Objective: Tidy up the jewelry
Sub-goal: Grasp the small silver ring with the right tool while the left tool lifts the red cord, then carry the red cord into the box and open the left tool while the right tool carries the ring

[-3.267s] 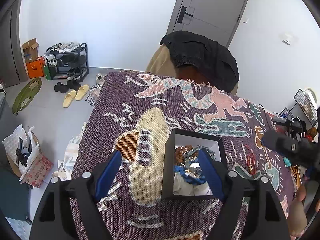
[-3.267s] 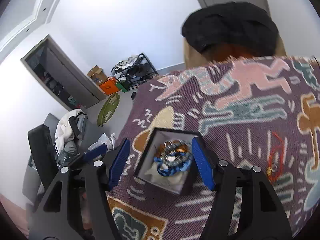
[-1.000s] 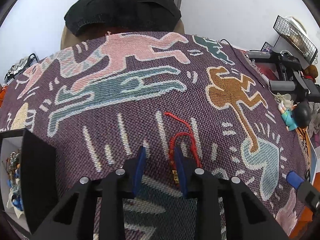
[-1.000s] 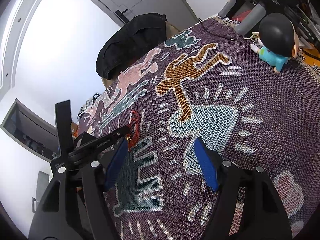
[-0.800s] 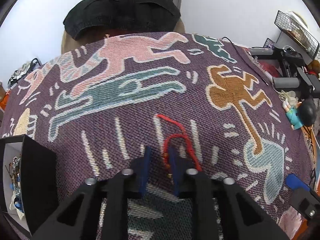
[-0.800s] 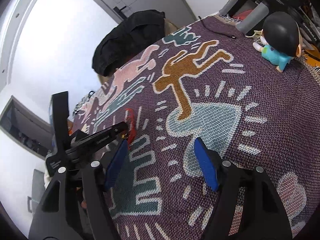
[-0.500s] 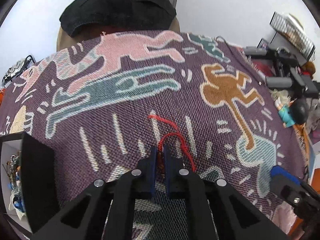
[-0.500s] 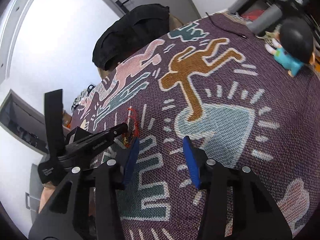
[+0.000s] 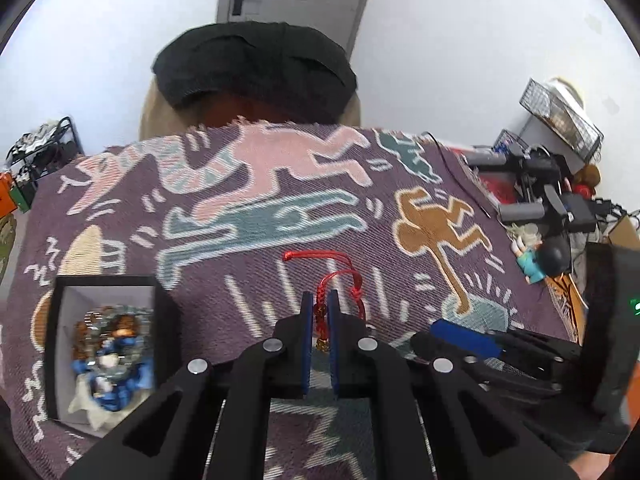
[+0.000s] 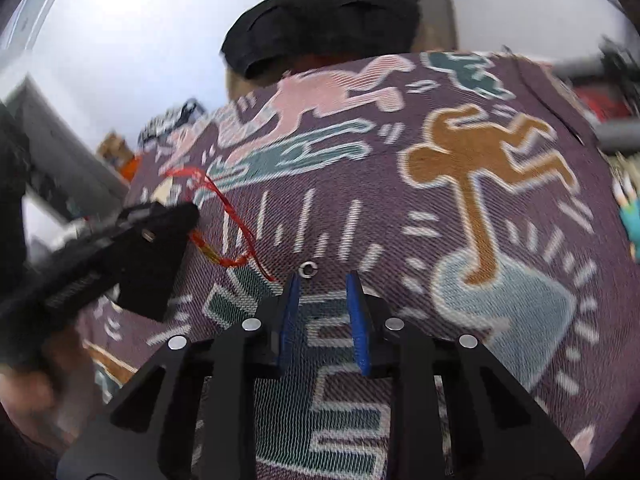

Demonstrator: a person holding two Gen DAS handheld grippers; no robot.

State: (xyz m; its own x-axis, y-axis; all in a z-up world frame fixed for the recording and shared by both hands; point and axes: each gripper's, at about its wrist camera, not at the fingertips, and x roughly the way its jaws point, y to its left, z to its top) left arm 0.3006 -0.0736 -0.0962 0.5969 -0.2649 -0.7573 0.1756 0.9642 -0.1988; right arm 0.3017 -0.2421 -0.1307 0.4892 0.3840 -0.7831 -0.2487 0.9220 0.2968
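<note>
- The left claw (image 9: 319,316) is pressed together on the red cord bracelet (image 9: 337,280), pinching it near its small gold bead, which hangs between the blue pads.
- The free part of the red cord loops out ahead of the left claw's tips and trails onto the patterned cloth (image 9: 280,224) just beyond them.
- In the right wrist view the bracelet (image 10: 224,216) dangles from the left claw (image 10: 188,216), off to the left of the right claw and a little ahead of it; one strand runs down toward the cloth close to the right claw's left pad.
- The right claw (image 10: 323,280) has just been closing and its pads now stand partly apart, with nothing pressed between them.
- A small silver ring (image 10: 308,269) lies on the cloth (image 10: 480,240) just ahead of the right claw's tips, nearer its left pad; whether that pad touches it cannot be told.
- The black jewelry box (image 9: 104,348) sits open on the table to the left of the left claw, near but apart from it, with blue, brown and silvery pieces heaped on its white lining.
- The right claw (image 9: 464,336) shows in the left wrist view just to the right of the left claw, low over the cloth.
- A small figurine (image 9: 536,260) lies farther right, at the cloth's edge.
</note>
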